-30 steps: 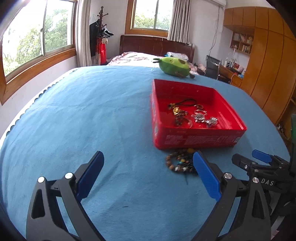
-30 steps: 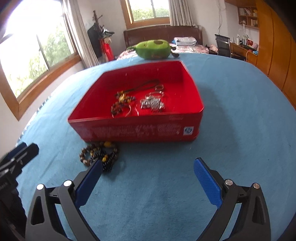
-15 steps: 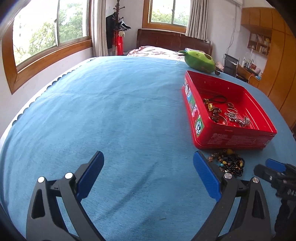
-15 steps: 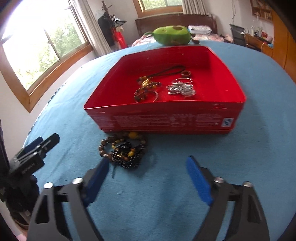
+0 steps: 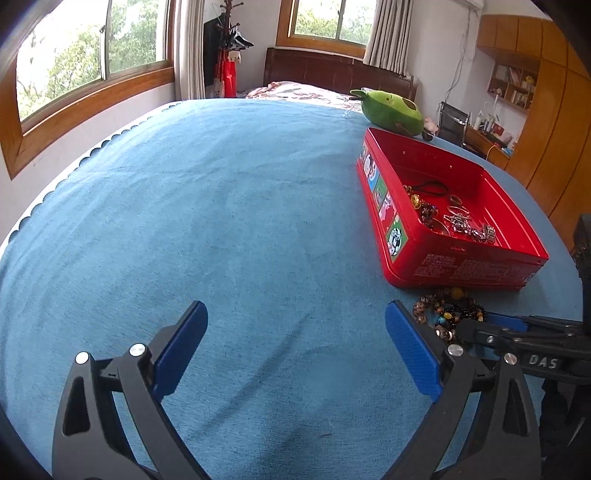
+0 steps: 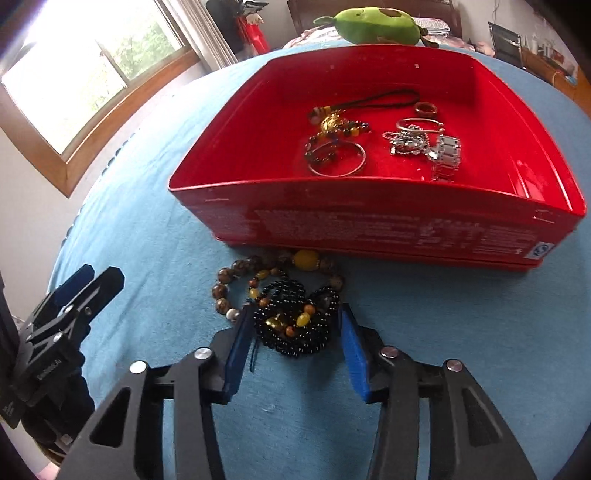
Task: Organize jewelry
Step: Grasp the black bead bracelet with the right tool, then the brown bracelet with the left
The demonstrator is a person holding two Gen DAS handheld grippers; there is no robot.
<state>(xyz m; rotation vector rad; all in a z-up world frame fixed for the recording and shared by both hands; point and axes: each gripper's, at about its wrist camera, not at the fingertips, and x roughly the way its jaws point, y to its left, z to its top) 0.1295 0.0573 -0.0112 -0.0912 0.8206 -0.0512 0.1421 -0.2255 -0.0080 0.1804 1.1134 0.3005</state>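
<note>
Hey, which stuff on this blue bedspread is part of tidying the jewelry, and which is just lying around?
Part of the job:
- bead bracelets, between the closing right gripper pads
- red tin
- jewelry already in the tin

Just lying about:
- green avocado plush
- coat rack
- left gripper, open over bare bedspread

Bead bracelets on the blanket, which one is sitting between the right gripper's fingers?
The black beaded bracelet, between the closing jaws of the right gripper. The brown stone-bead bracelet with the big yellow bead lies farther off, beside the red box.
</note>
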